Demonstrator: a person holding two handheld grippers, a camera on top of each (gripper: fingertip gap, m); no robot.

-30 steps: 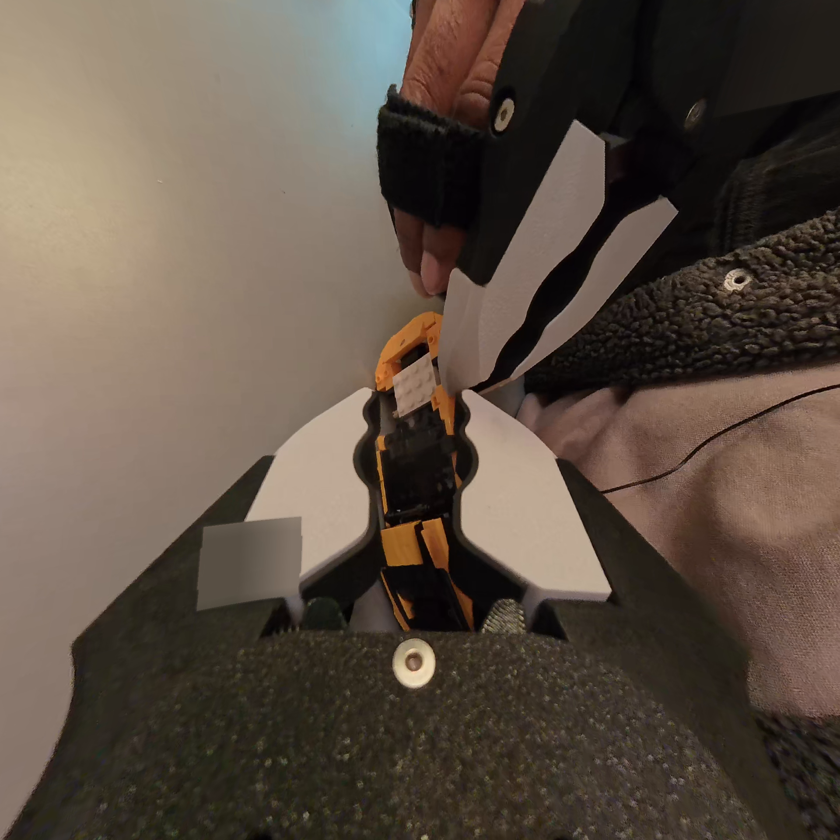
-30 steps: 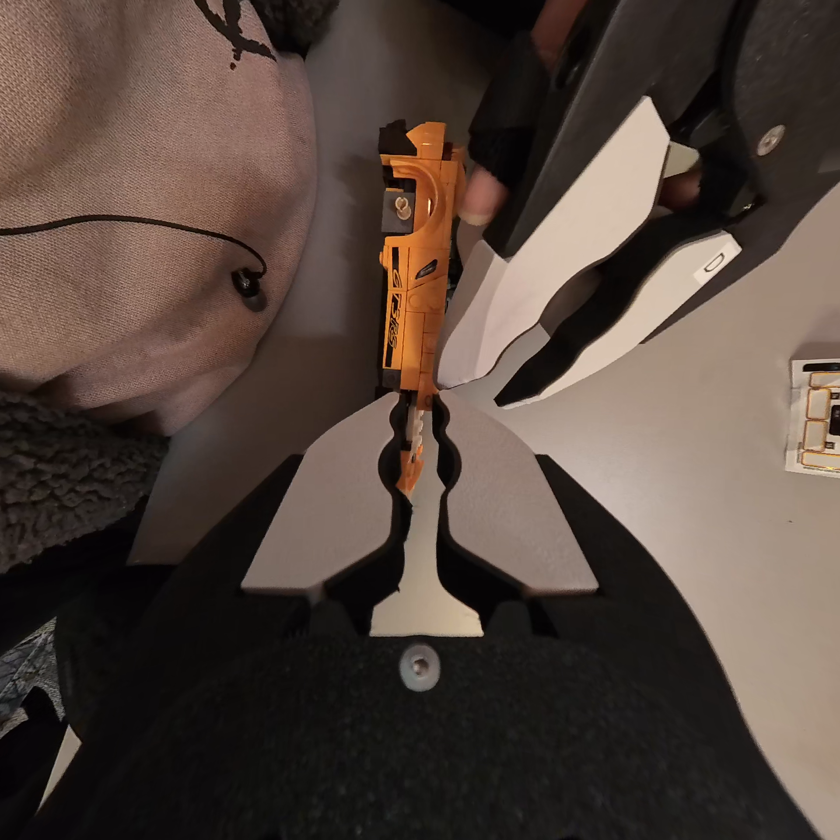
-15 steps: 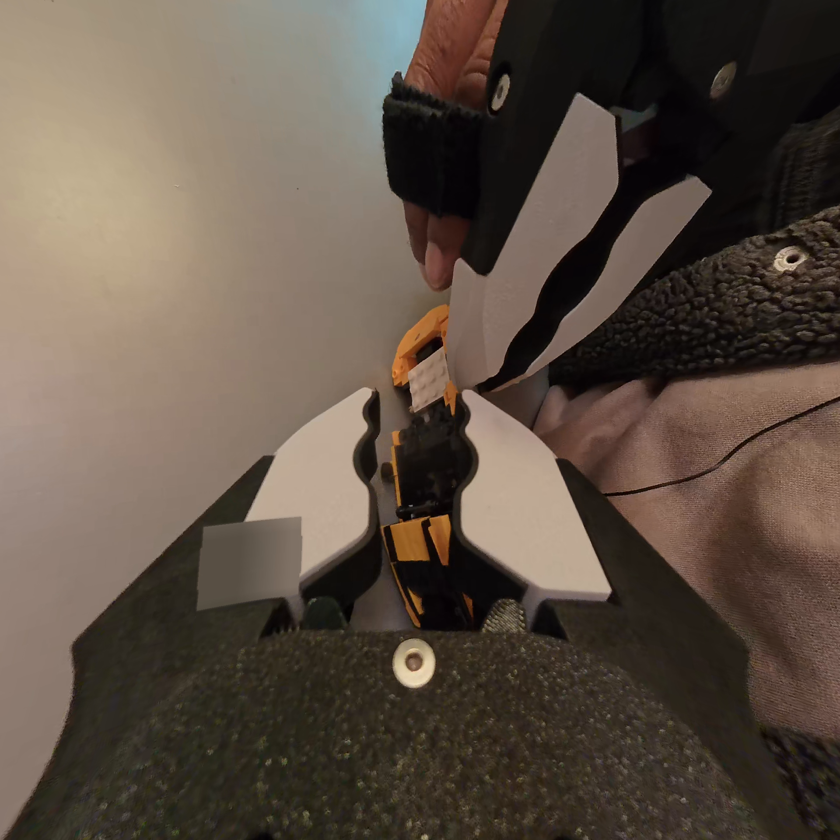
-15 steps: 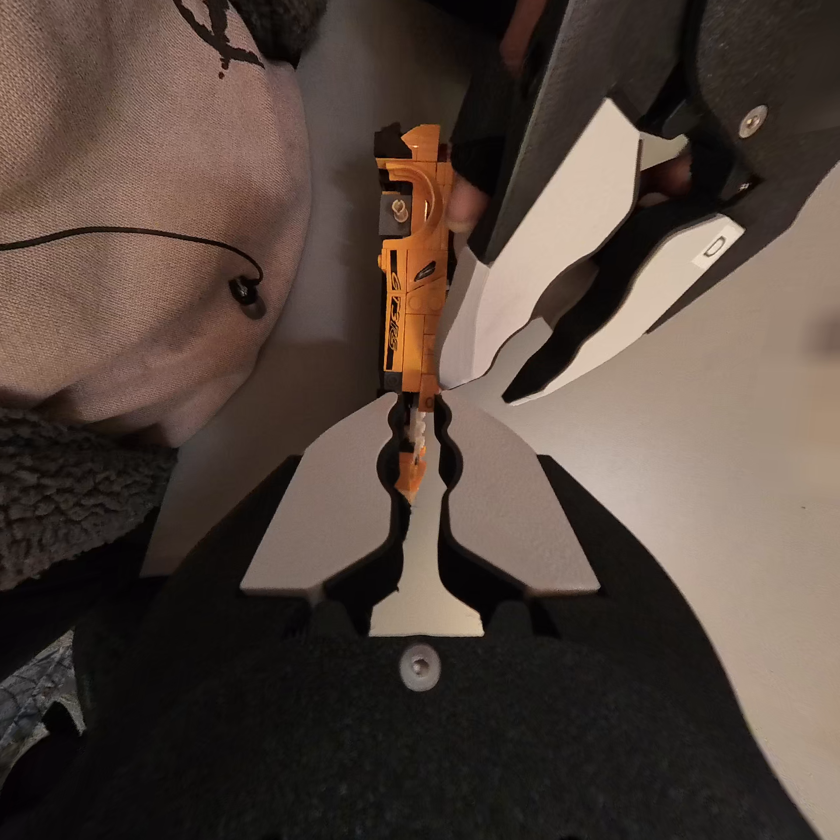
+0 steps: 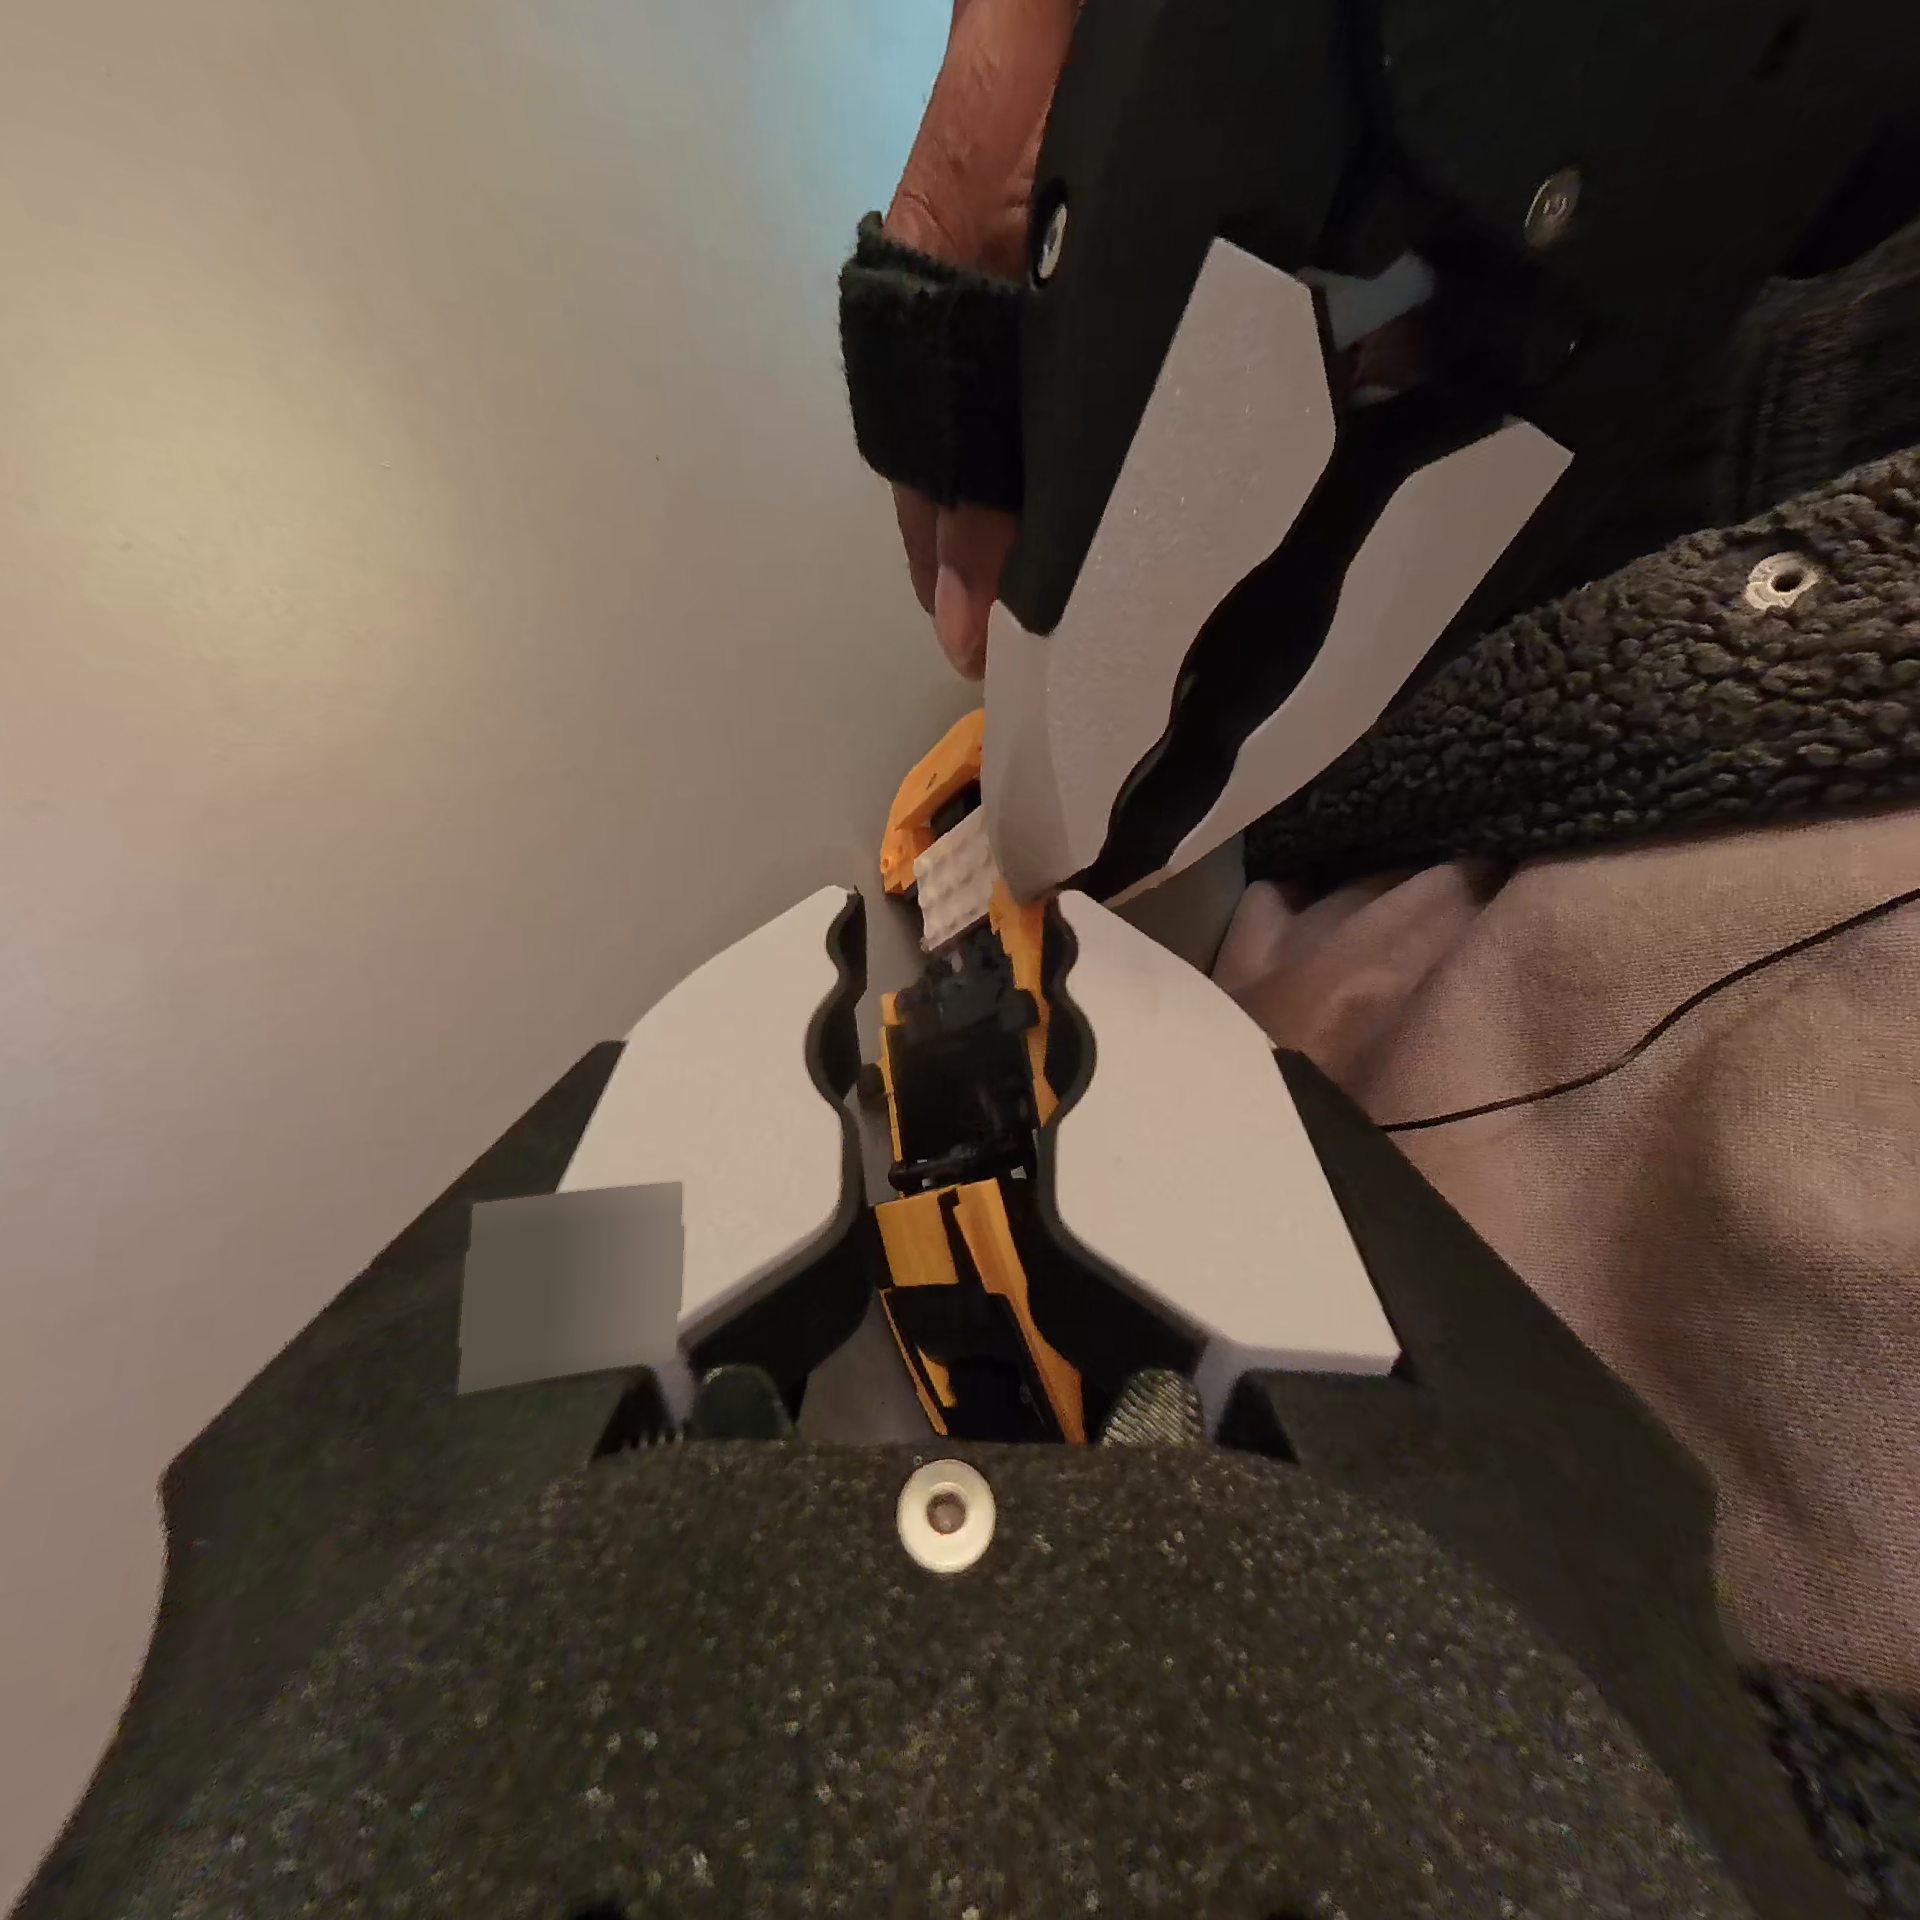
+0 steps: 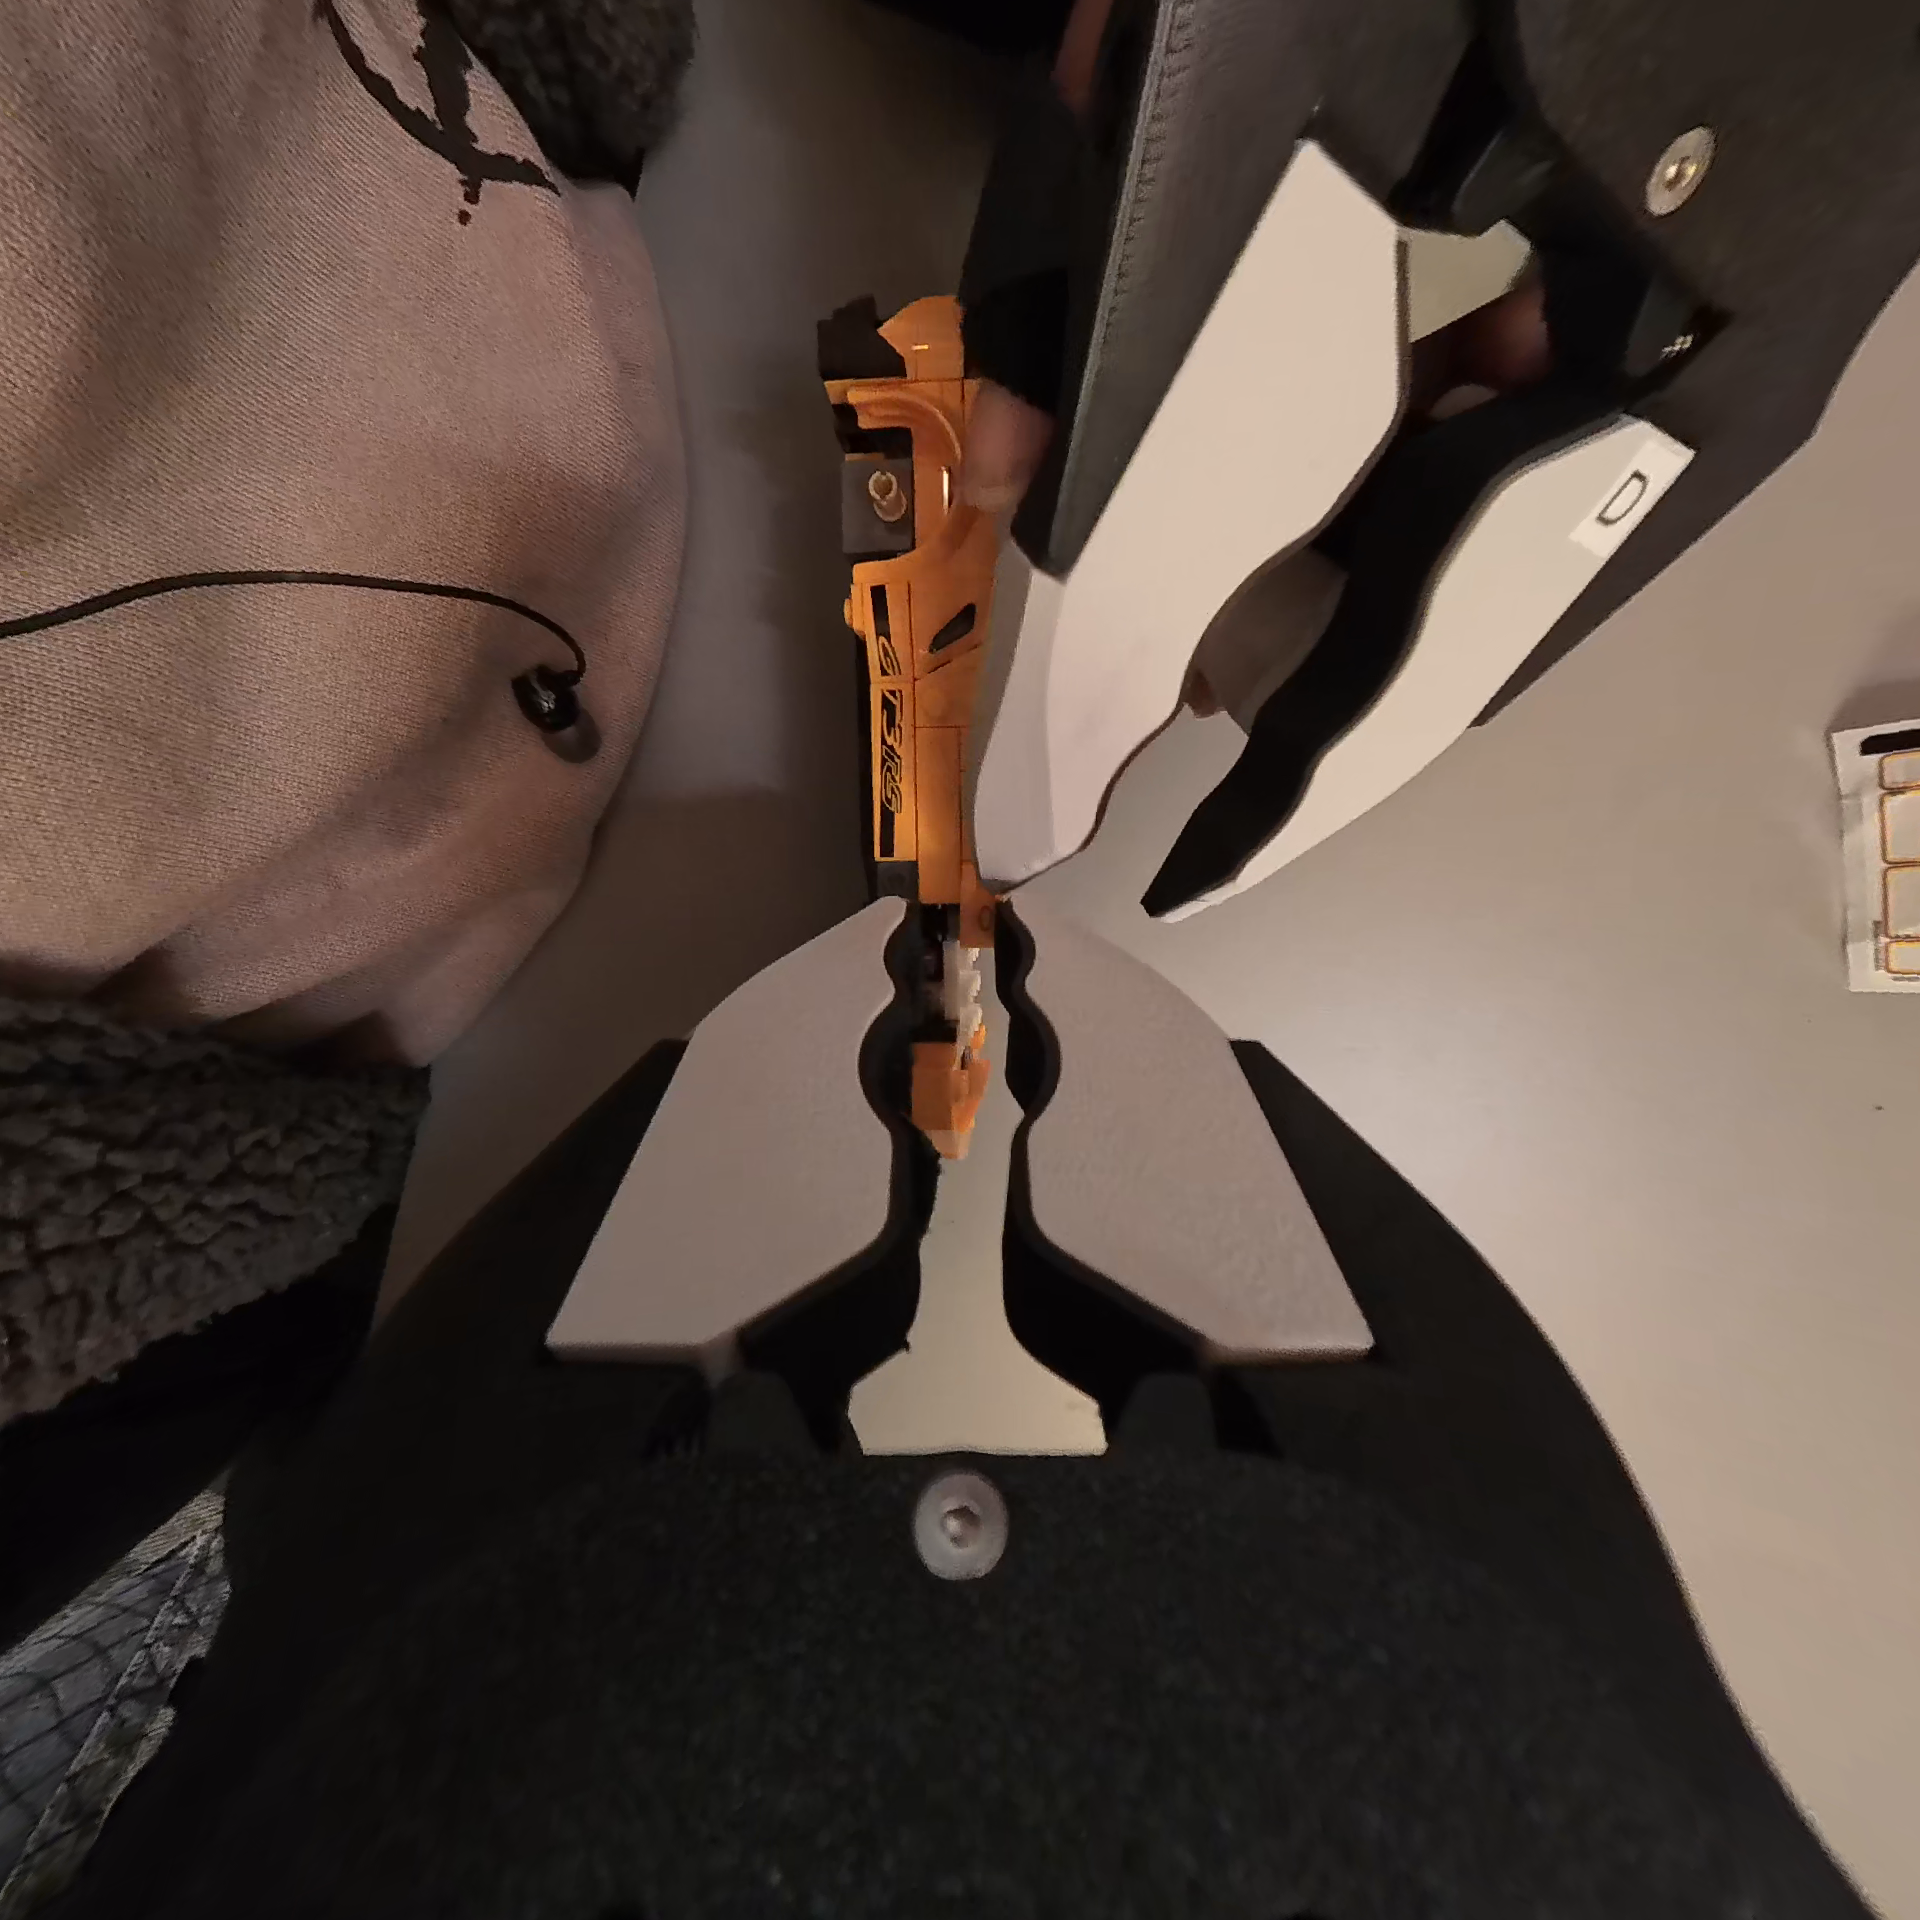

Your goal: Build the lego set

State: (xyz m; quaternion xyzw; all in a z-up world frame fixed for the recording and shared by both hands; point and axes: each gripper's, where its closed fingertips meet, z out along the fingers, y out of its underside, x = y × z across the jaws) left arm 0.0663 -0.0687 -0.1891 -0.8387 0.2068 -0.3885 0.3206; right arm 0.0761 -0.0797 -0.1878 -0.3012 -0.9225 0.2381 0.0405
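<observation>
An orange and black lego car (image 6: 925, 727) is held on its side above the table. My right gripper (image 6: 951, 904) is shut on its end, where a small white plate (image 5: 951, 883) sits. In the left wrist view the right gripper (image 5: 1070, 883) comes in from the upper right. The car (image 5: 966, 1091) shows in the gap of my left gripper (image 5: 961, 904), resting against the right finger with a gap on the left. The left gripper's jaws stand apart in the right wrist view (image 6: 1091, 894). A person's fingertip (image 6: 997, 447) touches the car's far part.
The grey table (image 5: 416, 623) lies to the left. A person's beige garment (image 6: 260, 520) with a thin black cord and a dark fleece sleeve (image 5: 1662, 707) are close by. A sticker sheet (image 6: 1881, 862) lies at the right edge. Only a small space, under 4 cm, lies between the two pairs of fingers.
The car has shifted and tilted to the right inside the left jaws, leaving a gap on its left side. The right gripper stays shut on the car's end.
</observation>
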